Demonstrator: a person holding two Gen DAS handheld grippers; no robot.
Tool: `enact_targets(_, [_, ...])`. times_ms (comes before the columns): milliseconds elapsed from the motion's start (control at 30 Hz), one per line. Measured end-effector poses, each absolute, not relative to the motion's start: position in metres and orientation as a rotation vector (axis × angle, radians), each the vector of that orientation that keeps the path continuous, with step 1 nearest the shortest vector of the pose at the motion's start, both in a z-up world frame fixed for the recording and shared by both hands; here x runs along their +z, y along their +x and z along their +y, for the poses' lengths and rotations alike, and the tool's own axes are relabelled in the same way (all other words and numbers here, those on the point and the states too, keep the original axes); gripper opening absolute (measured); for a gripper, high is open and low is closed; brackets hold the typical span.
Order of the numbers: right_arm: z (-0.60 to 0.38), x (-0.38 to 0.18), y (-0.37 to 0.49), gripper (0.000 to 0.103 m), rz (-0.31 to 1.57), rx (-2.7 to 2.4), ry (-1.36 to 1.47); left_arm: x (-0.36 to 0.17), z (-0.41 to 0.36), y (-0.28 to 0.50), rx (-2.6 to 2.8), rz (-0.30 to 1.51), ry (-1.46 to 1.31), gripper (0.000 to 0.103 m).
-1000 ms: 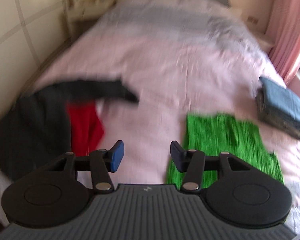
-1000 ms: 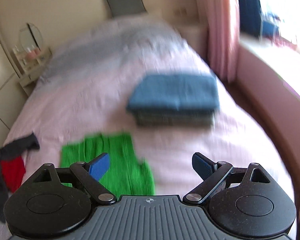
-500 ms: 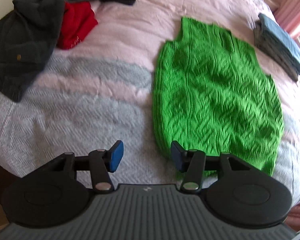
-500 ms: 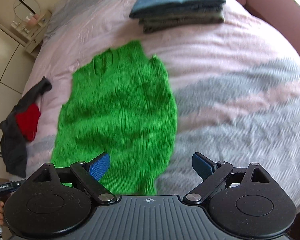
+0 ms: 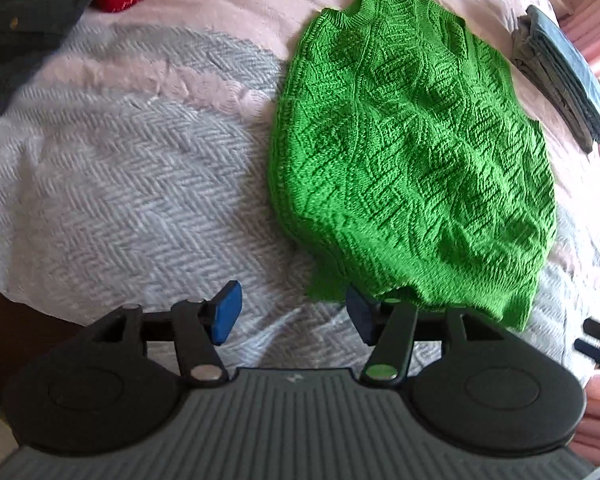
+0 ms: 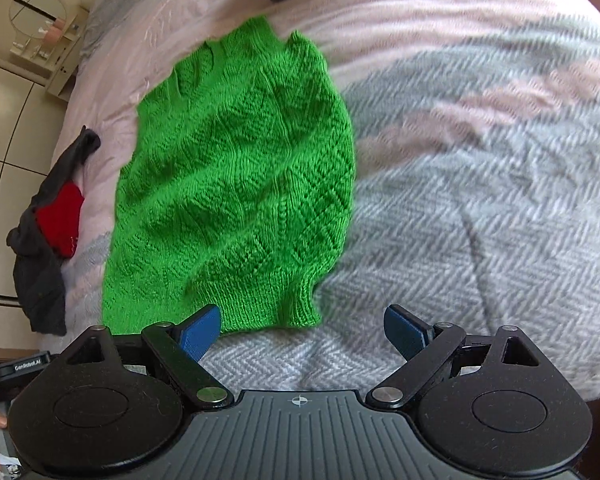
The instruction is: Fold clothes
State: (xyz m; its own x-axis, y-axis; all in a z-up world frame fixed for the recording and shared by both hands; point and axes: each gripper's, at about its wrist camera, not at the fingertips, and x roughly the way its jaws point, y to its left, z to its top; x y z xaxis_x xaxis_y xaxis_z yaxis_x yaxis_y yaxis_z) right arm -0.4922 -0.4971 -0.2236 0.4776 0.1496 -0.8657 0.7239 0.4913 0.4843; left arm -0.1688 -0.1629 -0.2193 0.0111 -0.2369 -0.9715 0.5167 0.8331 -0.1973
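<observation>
green sweater (image 5: 412,160) hem behind L gripper (image 5: 294,314)

below me lies a bed (image 6: 480,200) under a cover (image 5: 120,184) of pale grey herringbone weave with pink bands, going plain pink farther up. daylight falls soft across it. in my right view, beyond the bed's far left corner, a small cream shelf unit (image 6: 62,60) stands against a cream panelled wall (image 6: 4,112), with a round mirror (image 6: 38,10) above it. in my left view, pink curtain folds (image 5: 596,40) hang at the far right.
</observation>
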Motion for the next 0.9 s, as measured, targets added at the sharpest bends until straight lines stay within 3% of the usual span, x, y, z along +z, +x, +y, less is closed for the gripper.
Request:
enact_targets(400, [-0.492, -0.273, -0.502, 0.091, 0.918, -0.39, 1.148, -0.276, -0.132, -0.15, -0.627, 1.465, -0.164, 0.052])
enact_targets(467, [-0.494, -0.287, -0.503, 0.079, 0.883, -0.389, 1.192, -0.288, -0.127, -0.149, -0.636, 1.466, -0.242, 0.052])
enact_targets(600, [-0.496, -0.314, -0.501, 0.076, 0.808, -0.384, 1.274, -0.306, -0.127, -0.148, -0.652, 1.47, -0.343, 0.05])
enact_targets(633, [-0.496, -0.321, -0.499, 0.072, 0.789, -0.383, 1.291, -0.309, -0.127, -0.148, -0.657, 1.471, -0.364, 0.048])
enact_targets(733, [-0.496, -0.335, -0.491, 0.011, 0.797, -0.372, 1.353, -0.318, -0.129, -0.147, -0.677, 1.485, -0.419, 0.019])
enact_targets(900, [-0.507, -0.296, -0.514, 0.006, 0.734, -0.328, 1.411, -0.279, -0.125, -0.138, -0.81, 1.45, -0.363, 0.004])
